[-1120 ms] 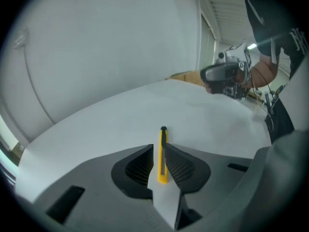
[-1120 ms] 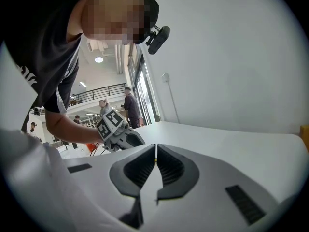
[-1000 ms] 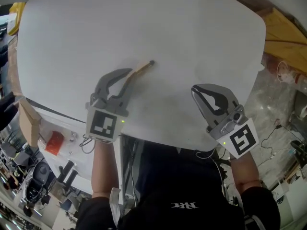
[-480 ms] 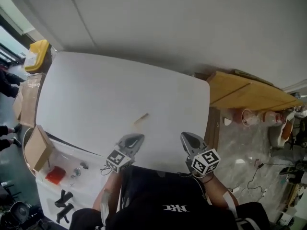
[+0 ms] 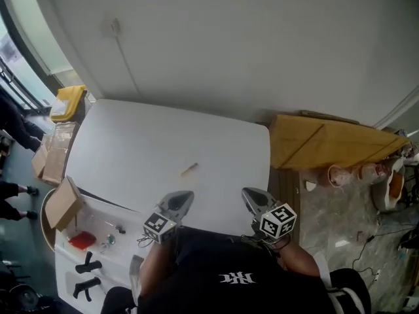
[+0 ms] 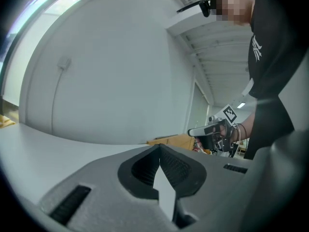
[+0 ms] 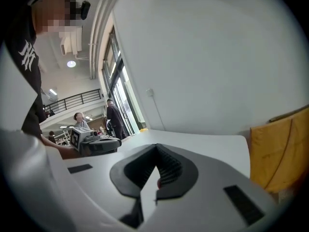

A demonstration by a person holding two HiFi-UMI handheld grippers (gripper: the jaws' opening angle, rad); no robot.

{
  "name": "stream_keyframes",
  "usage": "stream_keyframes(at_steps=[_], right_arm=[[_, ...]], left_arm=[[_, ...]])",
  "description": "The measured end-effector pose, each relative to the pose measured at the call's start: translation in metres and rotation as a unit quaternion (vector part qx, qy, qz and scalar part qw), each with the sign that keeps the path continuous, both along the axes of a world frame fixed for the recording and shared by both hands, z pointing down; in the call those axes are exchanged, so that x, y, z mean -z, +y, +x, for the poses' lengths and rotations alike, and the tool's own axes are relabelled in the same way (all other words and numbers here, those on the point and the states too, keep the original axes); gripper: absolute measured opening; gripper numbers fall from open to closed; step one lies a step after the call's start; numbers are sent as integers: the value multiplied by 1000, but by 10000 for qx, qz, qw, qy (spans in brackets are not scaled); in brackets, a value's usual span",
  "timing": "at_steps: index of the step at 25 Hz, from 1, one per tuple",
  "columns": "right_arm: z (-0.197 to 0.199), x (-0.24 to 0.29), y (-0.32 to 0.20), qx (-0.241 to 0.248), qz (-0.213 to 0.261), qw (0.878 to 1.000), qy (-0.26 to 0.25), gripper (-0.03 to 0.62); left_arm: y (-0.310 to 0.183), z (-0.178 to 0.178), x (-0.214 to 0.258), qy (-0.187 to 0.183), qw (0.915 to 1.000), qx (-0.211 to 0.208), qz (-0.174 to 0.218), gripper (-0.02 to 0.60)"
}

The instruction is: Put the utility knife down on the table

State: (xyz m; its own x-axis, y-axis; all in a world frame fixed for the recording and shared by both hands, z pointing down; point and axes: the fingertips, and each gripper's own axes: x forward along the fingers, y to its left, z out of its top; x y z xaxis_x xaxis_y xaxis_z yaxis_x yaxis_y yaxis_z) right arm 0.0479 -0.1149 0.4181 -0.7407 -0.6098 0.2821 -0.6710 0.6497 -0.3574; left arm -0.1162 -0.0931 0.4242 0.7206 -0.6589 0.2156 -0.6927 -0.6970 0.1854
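Observation:
The utility knife [image 5: 189, 169], a small tan bar, lies alone near the middle of the white table [image 5: 144, 142] in the head view. My left gripper [image 5: 188, 194] hangs over the table's near edge, a short way nearer than the knife and apart from it. Its jaws are shut with nothing between them, and the tips meet in the left gripper view [image 6: 159, 147]. My right gripper [image 5: 246, 192] is level with it to the right, also shut and empty [image 7: 155, 147]. Each gripper shows in the other's view: the right gripper [image 6: 212, 129], the left gripper [image 7: 94, 141].
A yellow-brown board [image 5: 327, 142] leans at the table's right end, with pots [image 5: 340, 174] on the floor by it. Cardboard boxes [image 5: 62, 205] and a yellow bin [image 5: 69, 102] stand at the left. A lower white shelf holds a red item [image 5: 83, 239]. People stand far left.
The head view has pulled far back and up. My left gripper, which was at the knife's near end, is now well clear of it; both grippers are back at the near edge.

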Motion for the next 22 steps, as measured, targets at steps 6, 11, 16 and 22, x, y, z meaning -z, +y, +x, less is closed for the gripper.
stream_keyframes(at_steps=[6,11,16,22], right_arm=[[44,21,62,-264,481,9985,-37,3],[63,15,111,-60,494,9985,-232,3],[54,13,140,224,525,9978,-350,3],[31,30,164,687,802,9941,-266,3]], left_arm=[[69,51,25,-46,9999,-131,61,6],[123,89,40,-255,9989,-363,148,6],[155,92,38,-349,9990,-246,134,6],[170,76,44,-161,9997,-1,169,6]])
